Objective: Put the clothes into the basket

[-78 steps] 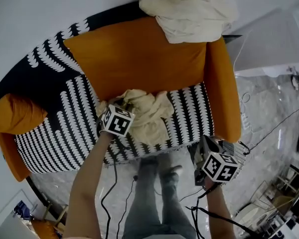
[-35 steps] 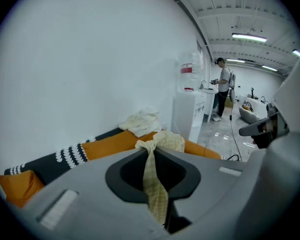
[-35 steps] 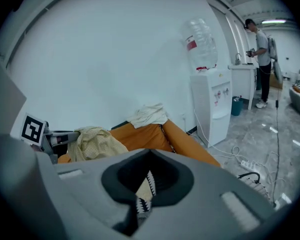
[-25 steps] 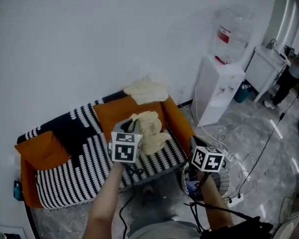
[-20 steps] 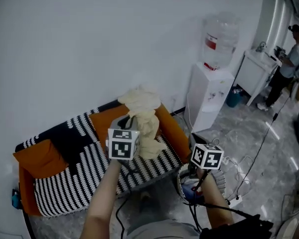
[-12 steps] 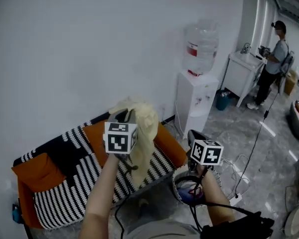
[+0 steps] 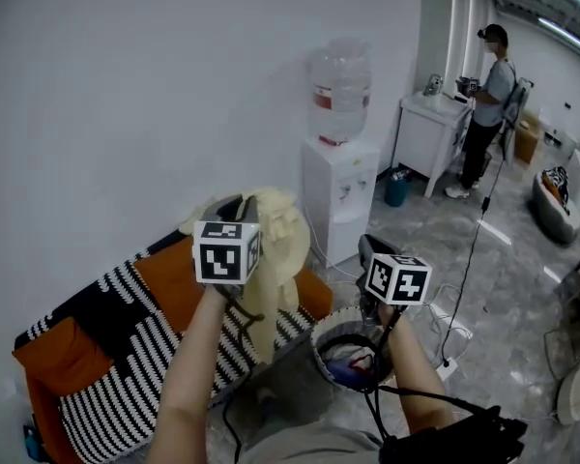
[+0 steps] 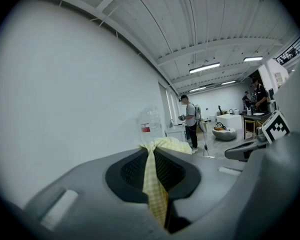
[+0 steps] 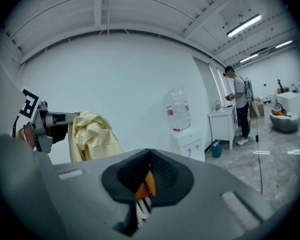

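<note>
My left gripper is shut on a cream checked garment. The garment hangs from the jaws in the air, over the right end of the sofa. In the left gripper view a strip of the cloth is pinched between the pads. The round basket stands on the floor to the lower right of the garment, with dark clothes inside. My right gripper is held above the basket with its jaws shut and nothing in them. The right gripper view shows the held garment at the left.
The orange sofa carries a black-and-white striped throw. A white water dispenser stands against the wall behind the basket. At the back right, a person stands by a white cabinet. Cables run over the floor.
My left gripper has lifted the garment off the sofa seat, and it now hangs free. Both grippers have risen and swung to the right, bringing the basket into view below.
</note>
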